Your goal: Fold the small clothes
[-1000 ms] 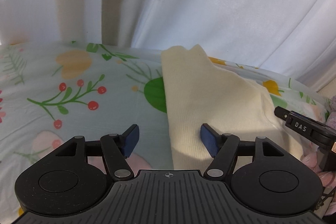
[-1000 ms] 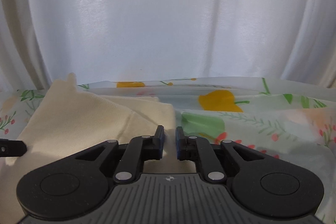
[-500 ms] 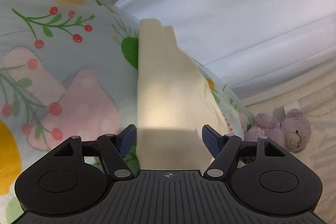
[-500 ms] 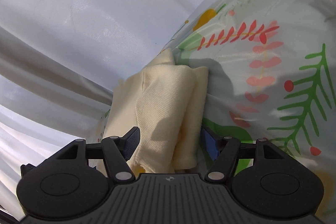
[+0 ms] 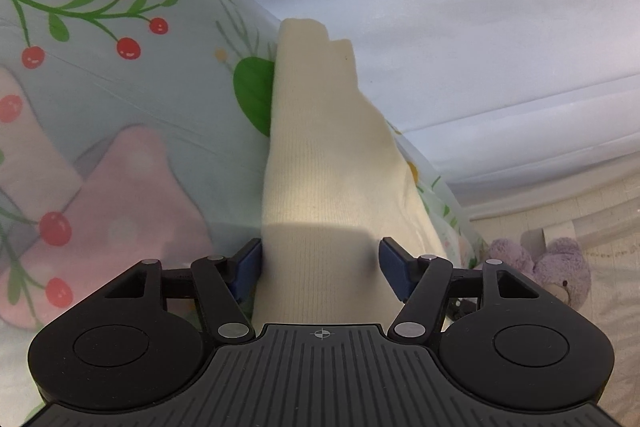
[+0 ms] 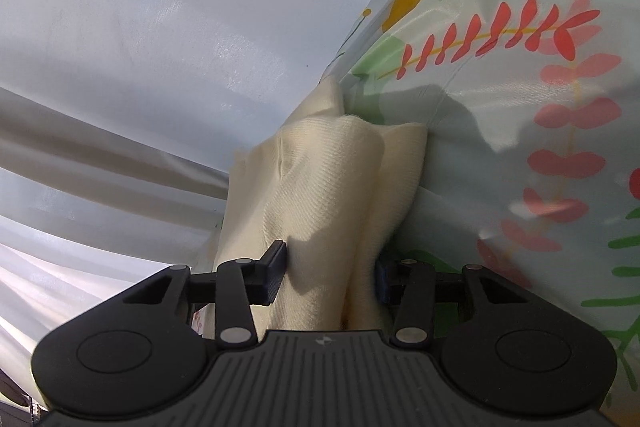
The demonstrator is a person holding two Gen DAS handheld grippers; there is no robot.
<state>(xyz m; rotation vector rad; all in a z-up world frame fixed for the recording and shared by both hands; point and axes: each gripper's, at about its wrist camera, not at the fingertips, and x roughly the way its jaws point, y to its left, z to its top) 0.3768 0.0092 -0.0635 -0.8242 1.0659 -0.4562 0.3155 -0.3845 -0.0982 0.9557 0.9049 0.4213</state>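
Floral-sheeted bed (image 5: 132, 99) with cream knit garment (image 5: 320, 155) on it

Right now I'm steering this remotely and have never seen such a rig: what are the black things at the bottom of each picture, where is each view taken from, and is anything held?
There is no robot arm. A person holds a two-finger gripper in each hand, and a fisheye camera on each looks forward along its fingers. The black parts at the bottom are those grippers.

The left wrist view shows the left gripper. Its jaws have just been closing around a cream knit garment, but the right pad still stands clear of it, so it is not gripped.

The right wrist view shows the right gripper. Its jaws have also just been closing, and both pads press bunched folds of the same garment.

The garment lies on a floral sheet, before a white curtain. A purple teddy bear sits off to the side.
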